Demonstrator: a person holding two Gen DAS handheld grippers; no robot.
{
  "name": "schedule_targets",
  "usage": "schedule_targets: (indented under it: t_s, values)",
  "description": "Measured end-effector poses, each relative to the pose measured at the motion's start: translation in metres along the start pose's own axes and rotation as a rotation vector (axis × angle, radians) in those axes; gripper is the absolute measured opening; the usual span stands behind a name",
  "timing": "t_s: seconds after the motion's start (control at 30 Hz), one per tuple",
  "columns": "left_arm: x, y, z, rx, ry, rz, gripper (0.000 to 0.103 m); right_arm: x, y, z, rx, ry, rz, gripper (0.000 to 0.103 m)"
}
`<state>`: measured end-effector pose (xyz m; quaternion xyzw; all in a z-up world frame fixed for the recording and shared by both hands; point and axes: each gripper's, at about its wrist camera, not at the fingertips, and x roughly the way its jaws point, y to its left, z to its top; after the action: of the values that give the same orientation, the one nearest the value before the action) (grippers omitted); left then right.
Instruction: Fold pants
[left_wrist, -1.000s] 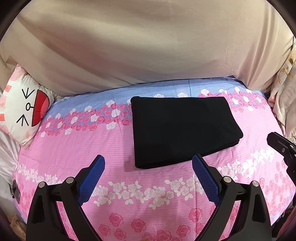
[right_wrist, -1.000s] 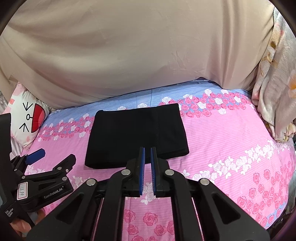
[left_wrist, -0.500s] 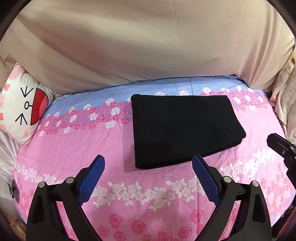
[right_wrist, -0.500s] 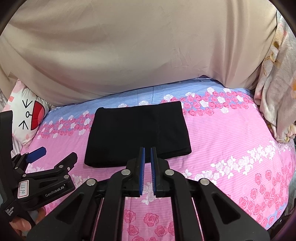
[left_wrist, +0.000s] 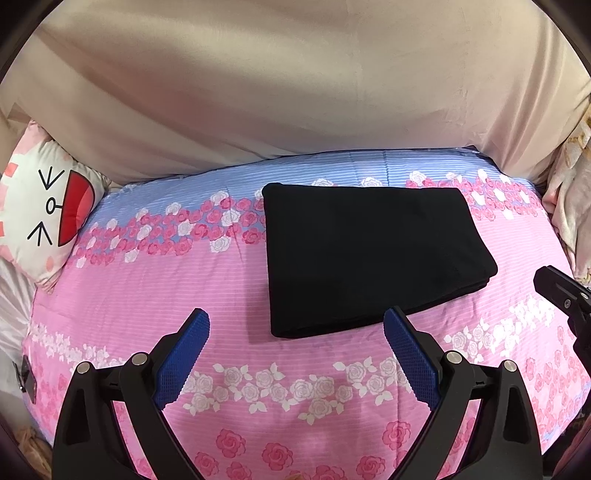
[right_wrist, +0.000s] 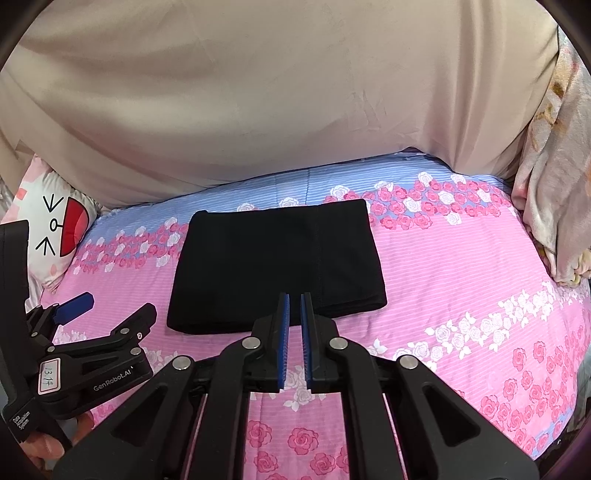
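Black pants lay folded in a flat rectangle on the floral bedsheet, apparently soft and limp, best gripped along the stacked right edge. The left gripper gaped empty; the right gripper was nearly closed, holding nothing.

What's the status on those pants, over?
Left gripper open, right gripper shut, both empty. Pants folded flat on bed. Nothing in the way.

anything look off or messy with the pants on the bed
Nothing stands out. The black pants lie folded in a flat, tidy rectangle on the floral bedsheet, only their layered edges showing at the near right corner. Neither gripper touches them.
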<state>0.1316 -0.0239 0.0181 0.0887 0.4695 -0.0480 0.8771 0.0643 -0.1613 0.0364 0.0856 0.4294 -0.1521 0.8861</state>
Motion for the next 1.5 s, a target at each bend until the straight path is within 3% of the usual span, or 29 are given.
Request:
schedule_targets:
  t_s: [0.7,0.83,1.5]
  values:
    - [0.003,0.002,0.003,-0.01,-0.014,0.016,0.094,0.007,0.004,0.002,-0.01,0.005,0.005,0.007]
    - [0.0,0.003,0.003,-0.014,-0.041,0.011,0.098,0.007,0.004,0.002,-0.011,0.006,0.006,0.007]
    - [0.016,-0.003,0.0,0.015,-0.022,-0.007,0.098,0.009,0.006,-0.001,-0.018,0.012,0.004,0.007]
